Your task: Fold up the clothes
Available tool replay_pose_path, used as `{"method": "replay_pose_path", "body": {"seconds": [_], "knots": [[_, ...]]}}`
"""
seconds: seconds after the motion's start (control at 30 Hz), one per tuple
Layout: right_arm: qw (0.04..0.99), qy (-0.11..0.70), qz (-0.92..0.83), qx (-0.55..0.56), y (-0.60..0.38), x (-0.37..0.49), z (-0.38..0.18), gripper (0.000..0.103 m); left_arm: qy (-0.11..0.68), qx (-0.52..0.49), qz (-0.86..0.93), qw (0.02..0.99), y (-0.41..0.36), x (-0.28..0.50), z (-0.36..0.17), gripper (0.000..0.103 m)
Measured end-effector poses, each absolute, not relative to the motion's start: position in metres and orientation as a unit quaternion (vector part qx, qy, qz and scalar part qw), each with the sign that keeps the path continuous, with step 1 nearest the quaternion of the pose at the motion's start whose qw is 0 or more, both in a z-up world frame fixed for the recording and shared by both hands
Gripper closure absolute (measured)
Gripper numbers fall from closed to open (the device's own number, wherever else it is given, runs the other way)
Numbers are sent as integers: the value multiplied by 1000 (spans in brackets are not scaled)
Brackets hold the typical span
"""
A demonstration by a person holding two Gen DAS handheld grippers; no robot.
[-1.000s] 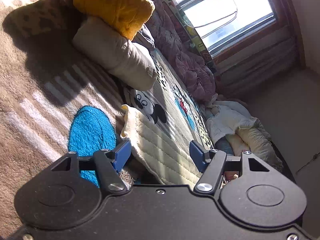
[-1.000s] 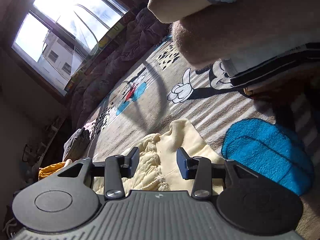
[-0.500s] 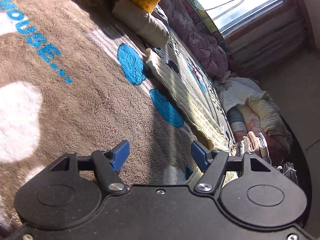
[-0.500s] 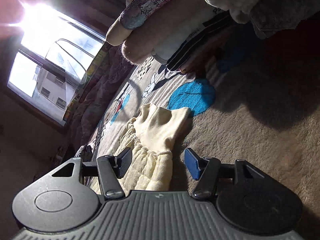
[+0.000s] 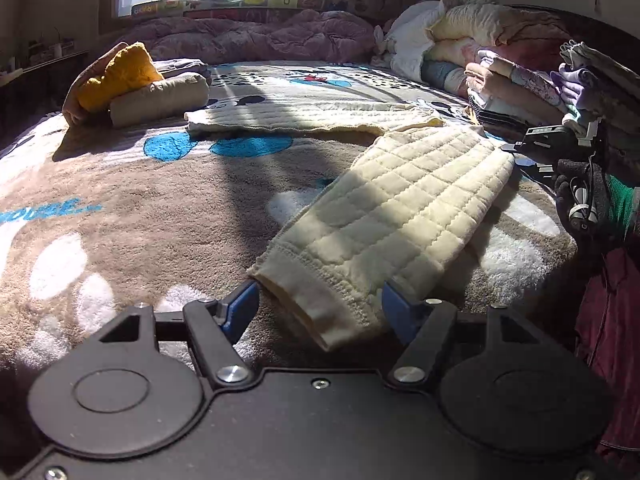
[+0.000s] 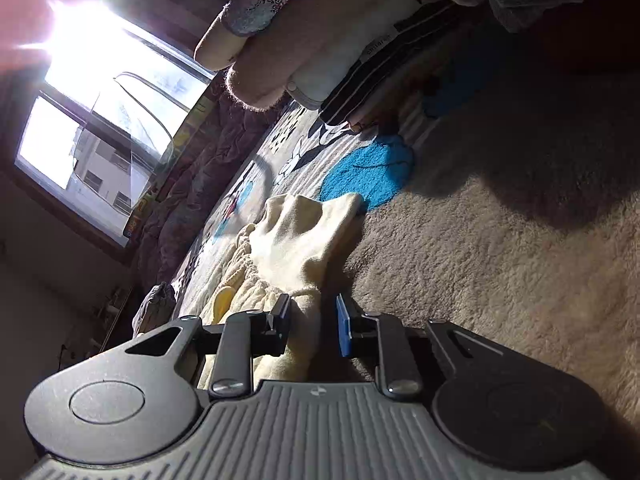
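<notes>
Cream quilted trousers lie on the brown cartoon blanket, one leg running toward me and the other leg stretched across behind it. My left gripper is open low over the blanket, with the near leg's cuff lying between its blue pads. In the right wrist view my right gripper is at the gathered waistband. Its jaws are closing with bunched fabric between them, and a dark gap still shows at the right pad. A gloved hand holds that gripper at the trousers' far end.
A yellow garment and a beige roll lie at the back left. Stacked folded clothes rise at the right, looming over the right gripper too. A purple quilt lines the window side.
The left gripper swept along the blanket from the far trouser leg to the near cuff and rolled level. The right gripper sank onto the waistband; its jaws widened, then narrowed around the fabric.
</notes>
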State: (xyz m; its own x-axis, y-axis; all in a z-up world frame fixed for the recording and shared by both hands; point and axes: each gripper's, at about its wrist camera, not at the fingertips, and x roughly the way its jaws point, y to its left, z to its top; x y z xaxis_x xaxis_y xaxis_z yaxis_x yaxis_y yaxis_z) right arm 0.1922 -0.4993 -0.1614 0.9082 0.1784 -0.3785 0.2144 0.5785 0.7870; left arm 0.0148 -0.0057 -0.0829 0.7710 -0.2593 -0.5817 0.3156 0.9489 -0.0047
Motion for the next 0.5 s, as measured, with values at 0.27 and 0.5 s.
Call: {"method": "replay_pose_path", "body": {"seconds": [0.27,0.5], "knots": [[877,174,-84,440,-514,174,-154,76,261,240,-144,924,-45,1,-112,36],[918,202,-18,342,-501,183,-135,57,226,339,-135,903,-59,-6,-128,36]]}}
